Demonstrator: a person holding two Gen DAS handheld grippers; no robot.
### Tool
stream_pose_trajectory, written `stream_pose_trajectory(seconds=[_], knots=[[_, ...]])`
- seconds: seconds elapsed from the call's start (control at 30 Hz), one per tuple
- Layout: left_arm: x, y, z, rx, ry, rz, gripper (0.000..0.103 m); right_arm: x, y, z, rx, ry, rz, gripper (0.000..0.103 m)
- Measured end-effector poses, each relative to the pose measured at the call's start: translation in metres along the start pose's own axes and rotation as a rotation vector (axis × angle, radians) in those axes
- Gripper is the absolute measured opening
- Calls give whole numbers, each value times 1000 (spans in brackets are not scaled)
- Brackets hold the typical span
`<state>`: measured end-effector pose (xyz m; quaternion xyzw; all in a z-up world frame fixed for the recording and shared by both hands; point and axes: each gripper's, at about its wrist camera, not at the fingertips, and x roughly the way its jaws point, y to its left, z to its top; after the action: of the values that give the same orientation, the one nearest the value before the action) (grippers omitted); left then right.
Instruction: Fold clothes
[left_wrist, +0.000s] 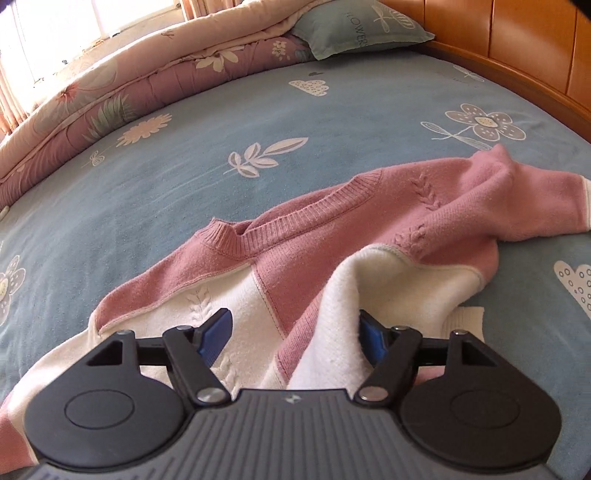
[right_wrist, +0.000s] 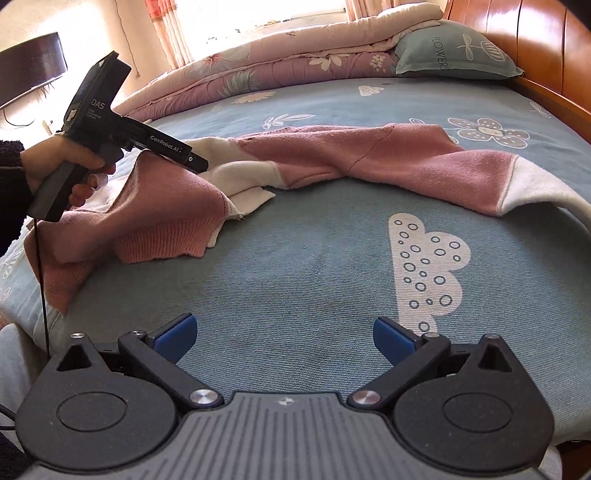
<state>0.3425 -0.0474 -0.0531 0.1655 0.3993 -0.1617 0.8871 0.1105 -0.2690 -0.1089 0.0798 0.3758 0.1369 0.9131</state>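
A: What am I looking at, biggest first?

B: Bed with a blue floral sheet (right_wrist: 295, 251). I'll place everything off the pink-and-white knit sweater (left_wrist: 332, 236), which lies crumpled on that sheet. Beyond the sweater, along the far side of the bed, a folded pink floral quilt (left_wrist: 122, 92). Next to the quilt's end, far from the sweater, a teal pillow (left_wrist: 354, 29) printed "FLOWERS". Wooden headboard (left_wrist: 517, 48) past the sweater's right sleeve in my left wrist view.

A: Sweater layout?

B: Ribbed collar faces away from the left camera. Pink upper body, white lower panels. One sleeve is thrown out toward the headboard side and ends in a white cuff. The hem side is bunched up. A white fold of it rises right between my left fingers.

A: Left gripper?

B: Left gripper (left_wrist: 295, 332) is angled down onto the sweater's white lower part. Blue pads are apart. The raised white fold sits against the right-hand pad (left_wrist: 369, 336), while the left-hand pad has a gap to the fabric, so no clamp. In the right wrist view I see a hand (right_wrist: 62, 166) on its handle, dark sleeve at the wrist, with the nose of the tool buried in the bunched end.

A: Right gripper?

B: Right gripper (right_wrist: 284, 339) sits over bare sheet, on the near side of the sweater and well apart from it. Fingers are spread wide with nothing between them. A white cloud print is just beside its right-hand pad.
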Motion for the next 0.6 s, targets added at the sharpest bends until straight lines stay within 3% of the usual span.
stream_pose_trajectory(seconds=[0.13, 0.23, 0.27, 0.33, 0.37, 0.53, 0.6], knots=[[-45, -18, -3, 43, -99, -140, 73, 18, -2, 7, 37, 13, 63, 103], [-56, -52, -10, 218, -110, -240, 73, 33, -2, 9, 43, 35, 65, 103], [-53, -67, -14, 306, -97, -243, 72, 34, -1, 9, 35, 31, 58, 103], [-43, -92, -24, 474, -63, -205, 61, 36, 2, 8, 22, 24, 48, 103], [-35, -102, -28, 543, -38, -183, 50, 35, 1, 7, 25, 22, 50, 103], [-4, -112, -35, 698, 50, -77, 44, 31, -5, 1, 51, -1, 69, 103], [-2, -109, -36, 707, 76, -79, 28, 29, -7, 1, 55, -5, 75, 103]])
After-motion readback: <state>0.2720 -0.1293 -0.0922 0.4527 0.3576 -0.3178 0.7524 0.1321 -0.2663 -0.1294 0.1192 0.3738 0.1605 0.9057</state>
